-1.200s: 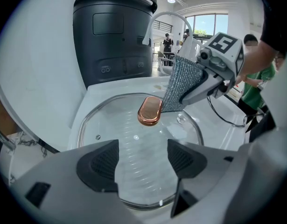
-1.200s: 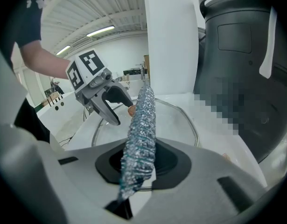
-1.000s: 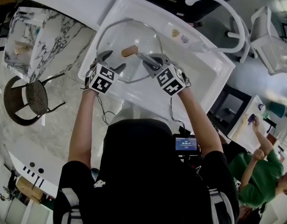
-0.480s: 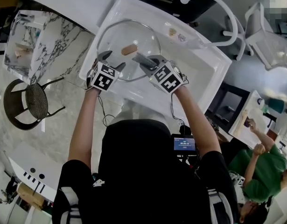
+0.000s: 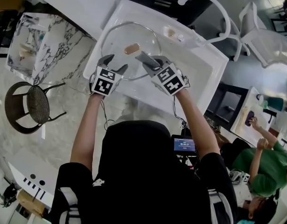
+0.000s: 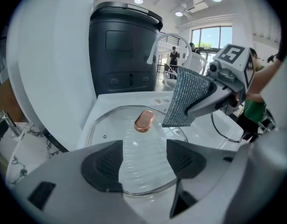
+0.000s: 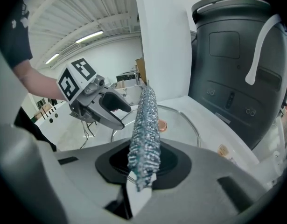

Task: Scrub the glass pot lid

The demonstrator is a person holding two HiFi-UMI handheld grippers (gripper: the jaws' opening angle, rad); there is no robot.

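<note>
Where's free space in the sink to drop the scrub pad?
The basin floor right of the glass lid, toward the faucet, is bare. Left half is crowded: lid, left claw, right claw holding the scrub pad.

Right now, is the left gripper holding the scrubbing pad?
No, the right gripper pinches the scrubbing pad; the left gripper stands open over the glass lid.
</note>
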